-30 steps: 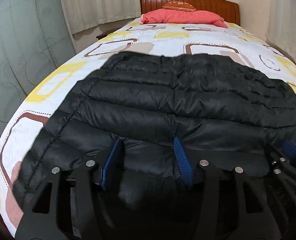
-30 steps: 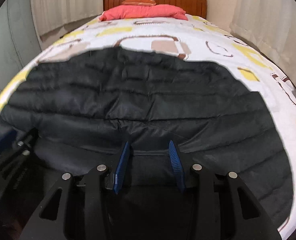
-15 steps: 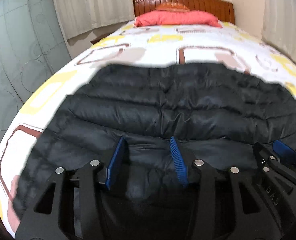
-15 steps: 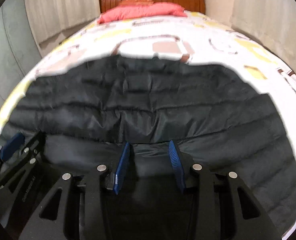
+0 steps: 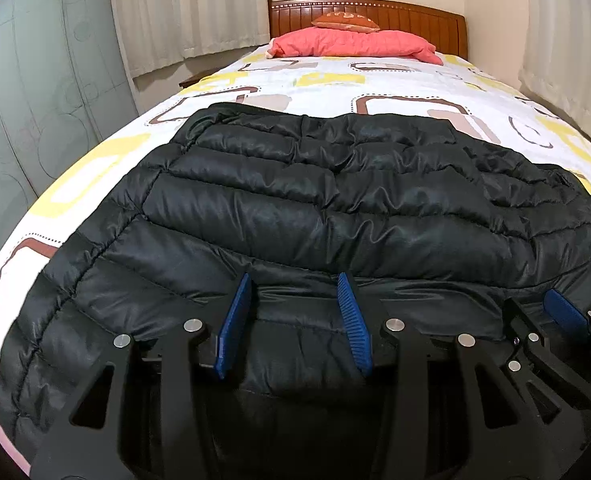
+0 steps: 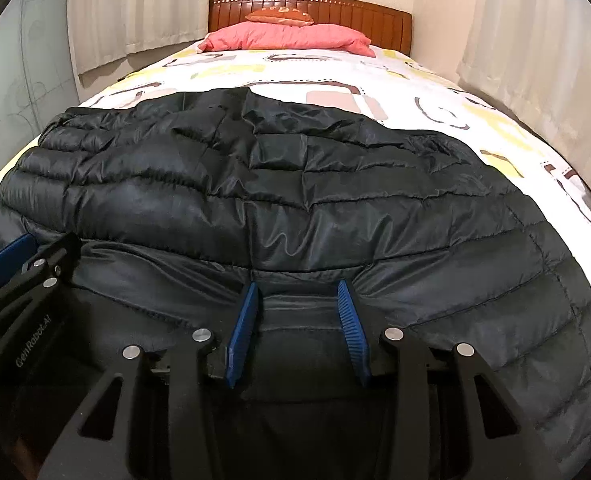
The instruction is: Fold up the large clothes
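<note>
A black quilted puffer jacket [image 5: 335, 200] lies spread flat across the foot of the bed, its near hem towards me. My left gripper [image 5: 294, 280] has the puffy hem bunched between its blue pads, and its jaws are still closing on it. To its right, a blue pad [image 5: 563, 308] of the other gripper shows at the same hem. My right gripper [image 6: 296, 286] is shut on the hem of the jacket [image 6: 295, 200], with creases fanning out from its fingertips. The left gripper's blue pad [image 6: 11, 258] shows at the left edge.
The bed sheet [image 5: 323, 80] is white with yellow and brown shapes. A pink pillow [image 5: 351, 42] and an orange cushion [image 5: 345, 22] lie by the wooden headboard [image 5: 415, 16]. Frosted wardrobe doors [image 5: 35, 100] stand on the left. Curtains [image 6: 535, 40] hang close on the right.
The left gripper's pads have drawn closer together around the hem. The right gripper's gap is unchanged. Both hands have stayed at the near hem.
</note>
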